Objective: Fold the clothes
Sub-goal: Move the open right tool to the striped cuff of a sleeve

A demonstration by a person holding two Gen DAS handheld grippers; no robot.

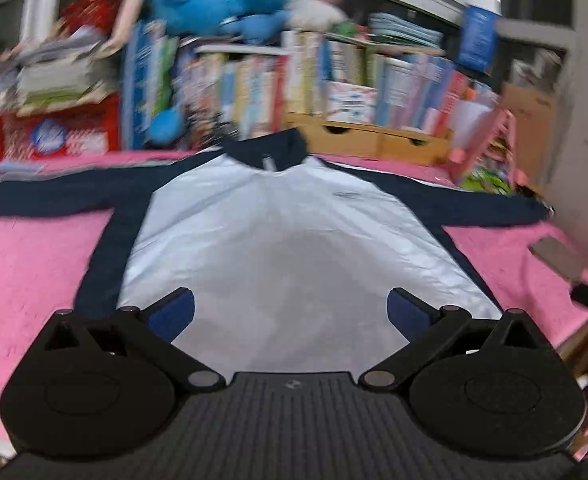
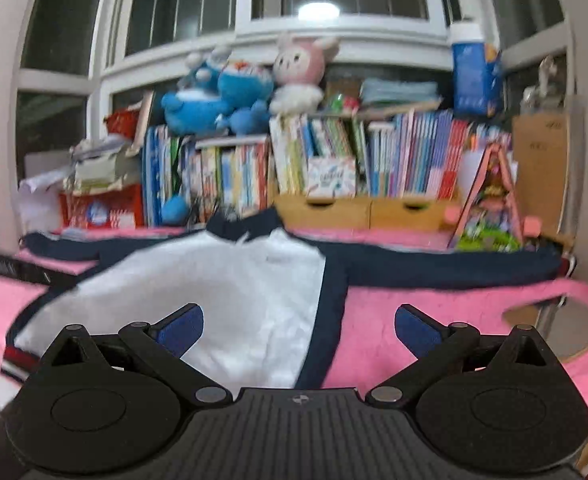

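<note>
A white jacket (image 1: 285, 240) with navy sleeves, collar and side stripes lies flat on the pink cloth (image 1: 33, 264), sleeves spread to both sides. My left gripper (image 1: 289, 312) hovers open over its lower hem, nothing between the blue pads. In the right wrist view the same jacket (image 2: 213, 292) lies left of centre, its navy right sleeve (image 2: 454, 266) stretching to the right. My right gripper (image 2: 298, 330) is open above the jacket's right side stripe and the pink cloth (image 2: 434, 300), holding nothing.
Behind the table stands a packed row of books (image 2: 374, 160) with plush toys (image 2: 229, 92) on top, wooden drawers (image 2: 366, 212) and a red box (image 2: 101, 208). A pink toy house (image 2: 490, 208) sits at the back right. The table's right edge (image 2: 554, 320) is close.
</note>
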